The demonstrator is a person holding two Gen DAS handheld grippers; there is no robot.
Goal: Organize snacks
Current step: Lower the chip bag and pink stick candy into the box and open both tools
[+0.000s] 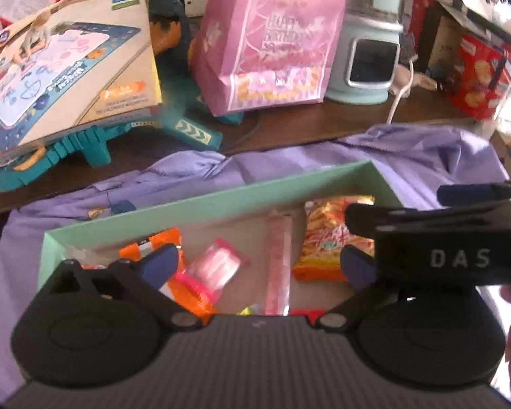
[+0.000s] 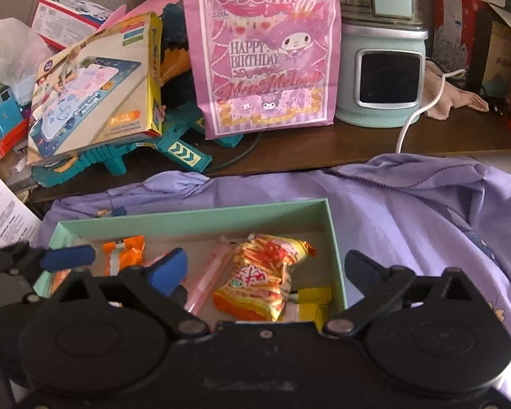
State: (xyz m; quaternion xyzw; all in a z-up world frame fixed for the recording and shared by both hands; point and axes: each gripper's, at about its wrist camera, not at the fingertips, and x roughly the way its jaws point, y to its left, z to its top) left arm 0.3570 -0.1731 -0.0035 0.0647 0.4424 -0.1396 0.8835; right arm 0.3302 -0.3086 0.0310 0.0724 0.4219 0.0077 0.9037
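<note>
Both tools, left tool (image 1: 259, 266) and right tool (image 2: 265, 269), hang fully spread and empty over the green box (image 2: 201, 218) on the desk. Snacks, including the chip bag (image 2: 265, 283), lie inside, corralled for sorting.

Both grippers point steeply downward, side by side. The left gripper (image 1: 259, 266) has its fingers (image 1: 160, 262) spread wide, nothing between them. The right gripper (image 2: 265, 267) is likewise wide apart and empty, its fingers (image 2: 167, 267) crossing into the left view's right edge.
</note>
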